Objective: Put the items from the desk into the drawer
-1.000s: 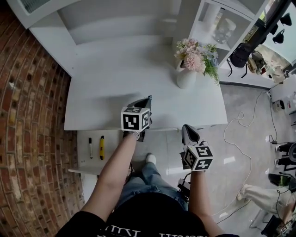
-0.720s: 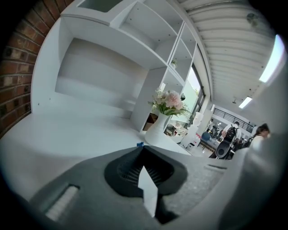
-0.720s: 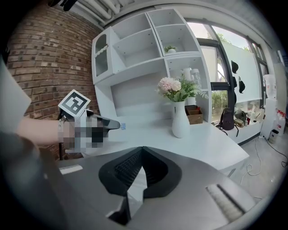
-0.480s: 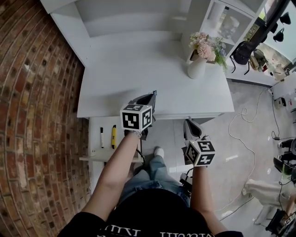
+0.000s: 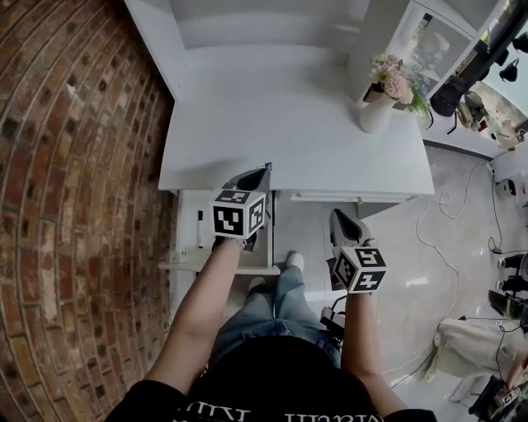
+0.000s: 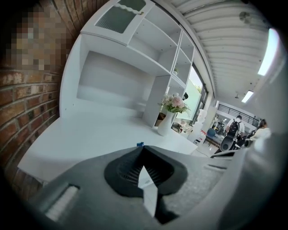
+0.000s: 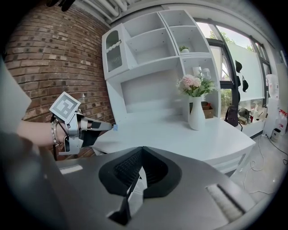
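The white desk (image 5: 297, 140) carries only a vase of pink flowers (image 5: 375, 111) at its far right. Below its front left, a drawer (image 5: 221, 265) stands pulled out, with a black marker (image 5: 199, 229) lying in it. My left gripper (image 5: 262, 171) hovers over the drawer and the desk's front edge, jaws shut, a tiny blue bit showing at the tips (image 6: 140, 144). My right gripper (image 5: 336, 216) hangs in front of the desk over the floor, shut and empty. From the right gripper view (image 7: 142, 148) the left gripper (image 7: 110, 127) shows beside the desk (image 7: 180, 134).
A brick wall (image 5: 82, 165) runs along the left. A white shelf unit (image 5: 264, 25) rises at the desk's back. The person's legs are under the desk front. Cables (image 5: 429, 231) trail on the tiled floor to the right.
The view has swung left, so the desk and vase sit further right. Both grippers stay shut and nearly still. The yellow item in the drawer is now hidden under the left gripper.
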